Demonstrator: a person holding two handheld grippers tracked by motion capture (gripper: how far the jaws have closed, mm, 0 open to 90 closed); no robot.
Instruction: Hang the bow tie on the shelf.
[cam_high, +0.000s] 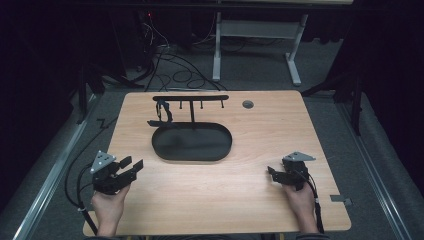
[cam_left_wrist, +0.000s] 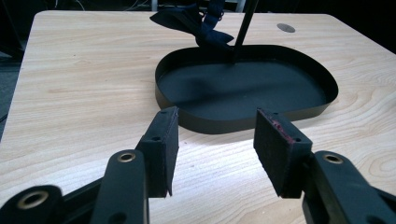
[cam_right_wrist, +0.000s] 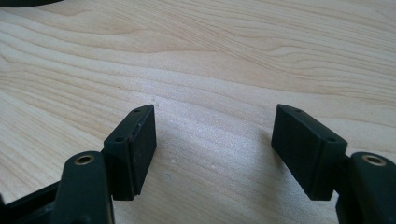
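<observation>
1. Left gripper (cam_high: 131, 165): near-left on the pale wooden table (cam_high: 250, 200), jaws apart, nothing between, aimed at the black oval tray (cam_high: 192, 143).
2. Right gripper (cam_high: 271, 173): near-right, jaws apart over bare wood.
3. Black oval tray: mid-table, far of both grippers, bearing a black T-shaped hook stand (cam_high: 192, 100) with a dark strap (cam_high: 162, 112) hanging at left.

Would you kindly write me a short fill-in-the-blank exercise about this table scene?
1. Both claws, the left claw and the right claw, have their jaws ____.
2. The black tray has an ____ outline.
3. A dark strap hangs from the ____ end of the rack in the high view.
4. Between the right claw's jaws there is only bare ____.

Missing words: open; oval; left; table
</observation>
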